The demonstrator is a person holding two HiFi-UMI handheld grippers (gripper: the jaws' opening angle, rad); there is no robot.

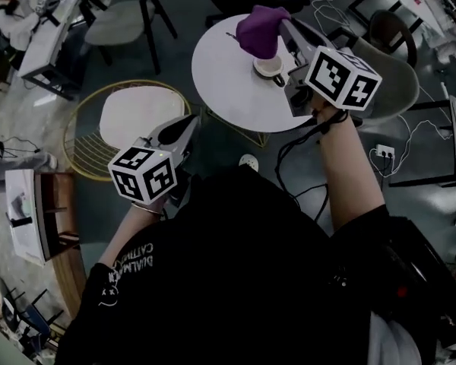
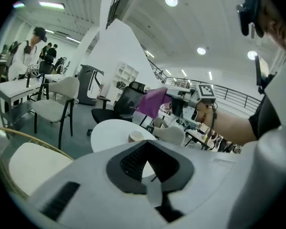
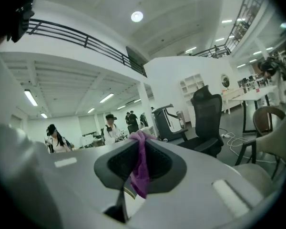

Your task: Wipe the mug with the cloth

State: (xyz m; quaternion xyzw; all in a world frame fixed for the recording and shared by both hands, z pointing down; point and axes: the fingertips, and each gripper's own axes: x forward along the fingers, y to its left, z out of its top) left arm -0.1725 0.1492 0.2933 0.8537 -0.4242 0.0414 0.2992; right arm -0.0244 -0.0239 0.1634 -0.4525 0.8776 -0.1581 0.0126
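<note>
pinching the limp, light cloth (image 1: 260,30) in our right gripper (image 1: 287,27), we'd steady the fragile mug (image 1: 270,66) by its rim; our left gripper (image 1: 188,124) is pressed together, empty.

Black short-sleeved top (image 1: 235,280), white lettering at lower left. Pale grey left gripper (image 1: 191,120) and right gripper (image 1: 287,27) — each topped by black-and-white marker cube — black cable (image 1: 283,158) trailing centre-right.

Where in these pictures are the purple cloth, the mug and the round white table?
cloth (image 1: 260,30), head view, middle of the bunched fabric.
mug (image 1: 269,66), head view, its open top.
table (image 1: 224,82), head view, bare top left of the mug.
</note>
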